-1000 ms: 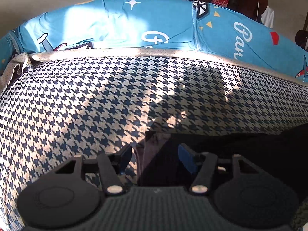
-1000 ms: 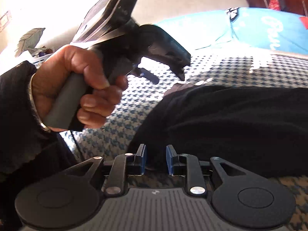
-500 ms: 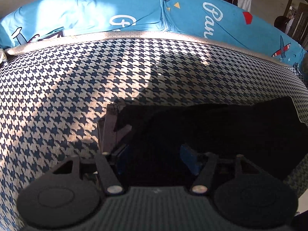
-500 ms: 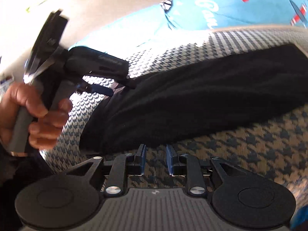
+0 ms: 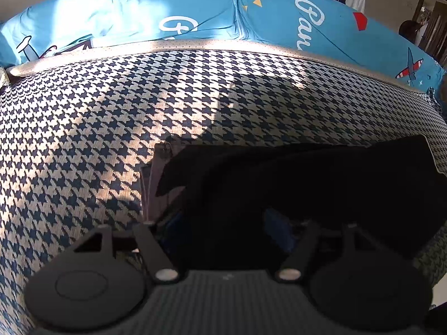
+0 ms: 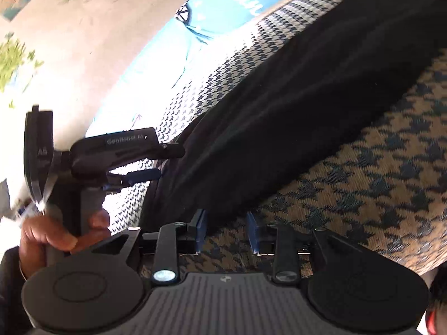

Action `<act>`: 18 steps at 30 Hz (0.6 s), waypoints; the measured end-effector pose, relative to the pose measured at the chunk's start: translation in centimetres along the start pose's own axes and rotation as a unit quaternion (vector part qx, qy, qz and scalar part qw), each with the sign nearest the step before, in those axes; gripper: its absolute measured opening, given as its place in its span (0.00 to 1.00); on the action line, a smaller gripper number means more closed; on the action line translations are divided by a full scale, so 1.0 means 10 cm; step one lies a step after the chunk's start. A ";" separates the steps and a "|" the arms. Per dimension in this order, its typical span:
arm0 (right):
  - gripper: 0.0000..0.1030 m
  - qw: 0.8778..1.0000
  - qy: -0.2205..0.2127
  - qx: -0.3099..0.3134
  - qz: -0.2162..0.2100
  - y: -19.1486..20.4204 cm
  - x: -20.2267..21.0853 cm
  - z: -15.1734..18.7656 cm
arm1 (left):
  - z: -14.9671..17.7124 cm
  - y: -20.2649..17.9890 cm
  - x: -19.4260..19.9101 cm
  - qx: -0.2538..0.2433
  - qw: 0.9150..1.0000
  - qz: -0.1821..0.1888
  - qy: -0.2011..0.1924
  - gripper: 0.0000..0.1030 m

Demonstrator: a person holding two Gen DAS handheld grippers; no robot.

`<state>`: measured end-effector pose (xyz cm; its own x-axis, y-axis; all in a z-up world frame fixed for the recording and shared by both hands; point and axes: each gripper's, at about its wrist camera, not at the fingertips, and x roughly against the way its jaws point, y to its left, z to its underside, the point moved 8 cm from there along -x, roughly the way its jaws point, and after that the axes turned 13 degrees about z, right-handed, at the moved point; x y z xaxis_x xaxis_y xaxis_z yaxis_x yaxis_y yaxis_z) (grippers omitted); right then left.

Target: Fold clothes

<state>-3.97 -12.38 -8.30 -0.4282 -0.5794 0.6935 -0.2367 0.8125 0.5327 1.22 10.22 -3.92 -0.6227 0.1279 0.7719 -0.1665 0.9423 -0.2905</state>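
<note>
Both grippers (image 5: 223,223) (image 6: 226,230) flank the black garment (image 6: 307,89).

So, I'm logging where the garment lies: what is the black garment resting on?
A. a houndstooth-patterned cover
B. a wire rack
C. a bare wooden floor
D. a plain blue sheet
A: the black garment lies spread on the navy-and-cream houndstooth cover, with the blue printed bedding only behind it.
</note>
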 end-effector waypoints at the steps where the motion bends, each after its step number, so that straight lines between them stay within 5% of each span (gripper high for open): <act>1: 0.32 1.000 0.001 -0.009 -0.002 0.01 -0.04 0.00 | 0.00 -0.01 0.00 -0.001 1.000 0.000 0.001 0.64; 18: 0.30 0.993 0.001 -0.118 -0.025 -0.09 -0.12 -0.14 | 0.01 0.01 -0.04 -0.005 1.000 -0.004 0.009 0.64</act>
<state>-2.06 -12.49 -8.90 -0.4194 -0.6193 0.6637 -0.0462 0.7447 0.6658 1.38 10.22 -4.35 -0.6081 0.1248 0.7840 -0.1641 0.9465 -0.2780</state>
